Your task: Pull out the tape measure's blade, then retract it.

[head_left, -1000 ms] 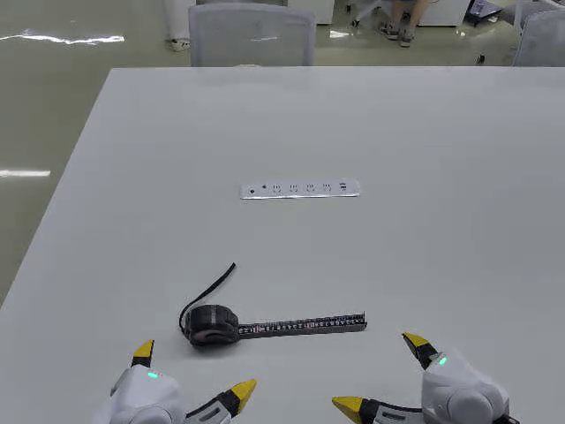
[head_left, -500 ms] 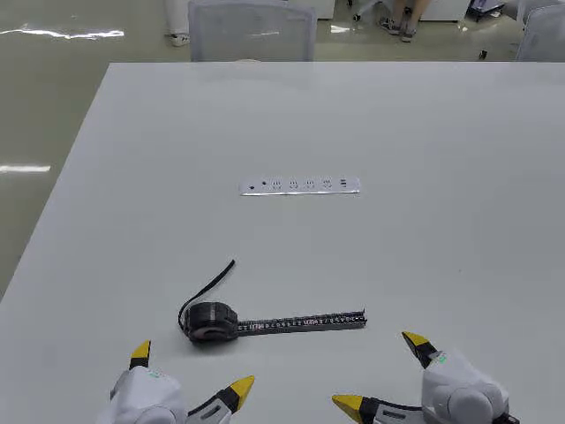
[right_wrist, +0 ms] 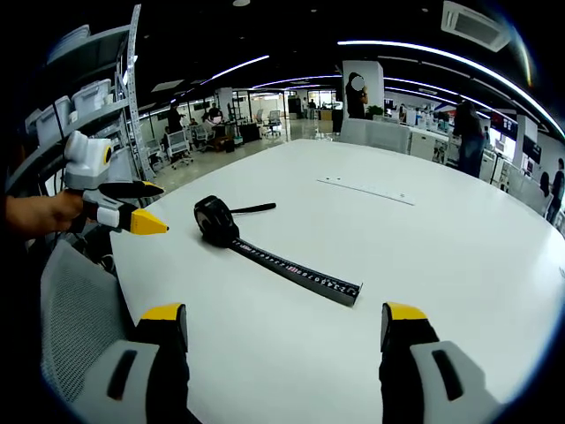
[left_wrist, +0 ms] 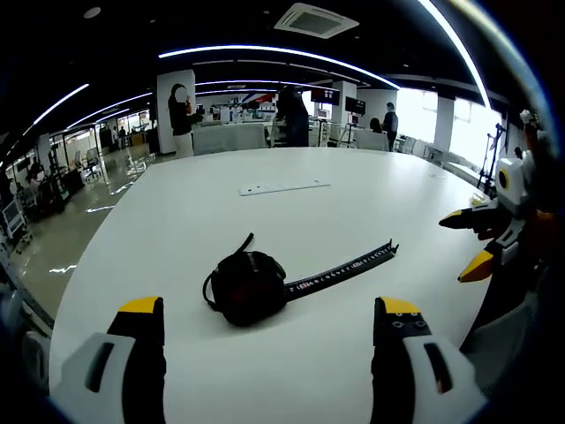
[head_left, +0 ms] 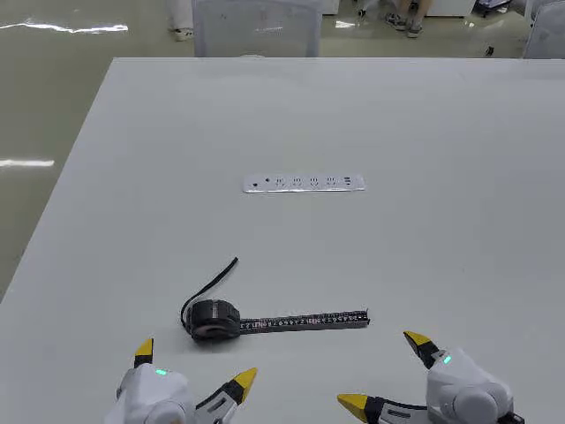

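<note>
While the left gripper [head_left: 194, 364] and right gripper [head_left: 383, 371] hang wide open, the tape measure [head_left: 212, 318] lies untouched on the white table [head_left: 441, 177].
Both pairs of jaws are spread, holding nothing, at the near edge. The tape measure lies just ahead of the left gripper, its blade [head_left: 305, 321] drawn out rightward; a power strip [head_left: 303, 183] lies farther back.

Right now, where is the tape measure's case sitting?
In the head view the tape measure's case lies on the table just ahead of the left tool, blade stretched rightward, nearer the person than the power strip.
</note>
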